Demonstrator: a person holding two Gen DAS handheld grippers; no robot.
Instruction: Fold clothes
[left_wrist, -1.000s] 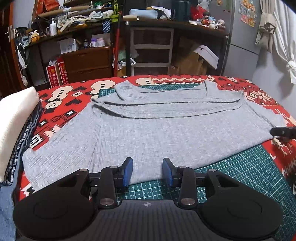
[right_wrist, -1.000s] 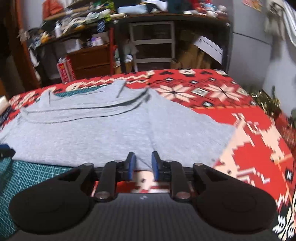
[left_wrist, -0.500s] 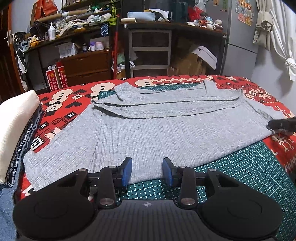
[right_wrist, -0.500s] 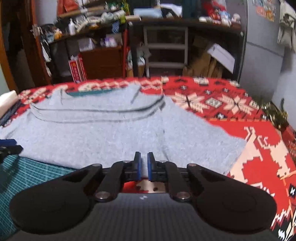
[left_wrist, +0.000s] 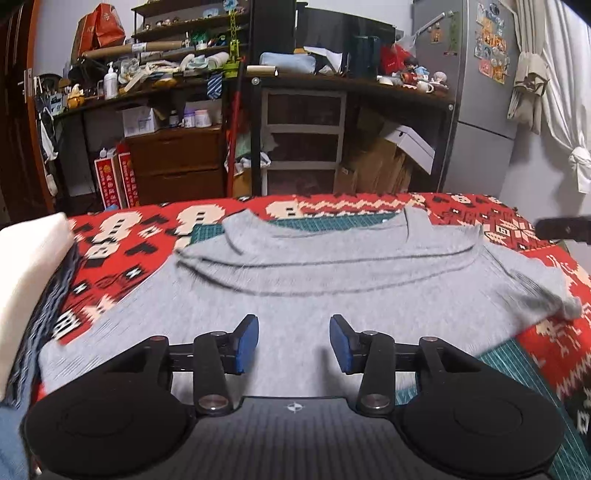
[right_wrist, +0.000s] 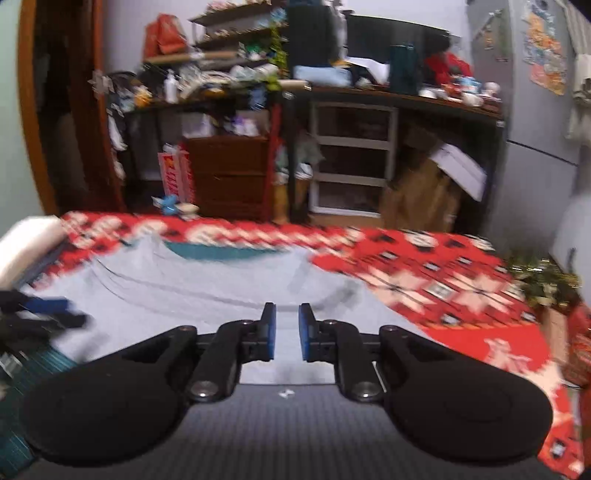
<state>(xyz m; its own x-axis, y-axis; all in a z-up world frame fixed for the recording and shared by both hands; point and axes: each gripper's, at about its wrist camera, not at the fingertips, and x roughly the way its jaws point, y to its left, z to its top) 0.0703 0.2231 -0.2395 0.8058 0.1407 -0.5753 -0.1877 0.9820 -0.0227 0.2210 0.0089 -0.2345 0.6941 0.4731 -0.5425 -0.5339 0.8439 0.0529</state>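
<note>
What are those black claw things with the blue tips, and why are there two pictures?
They are two grabbers, and a person holds one in each hand. Each has a small camera looking out along its two fingers, so you get one picture per grabber. One picture comes from the left gripper, the other from the right gripper. Both are open and hold nothing right now. In front of them a grey sweater lies spread out on a green cutting mat, on top of a red patterned blanket. The job is to fold the sweater. Behind it is a messy room with shelves.
</note>
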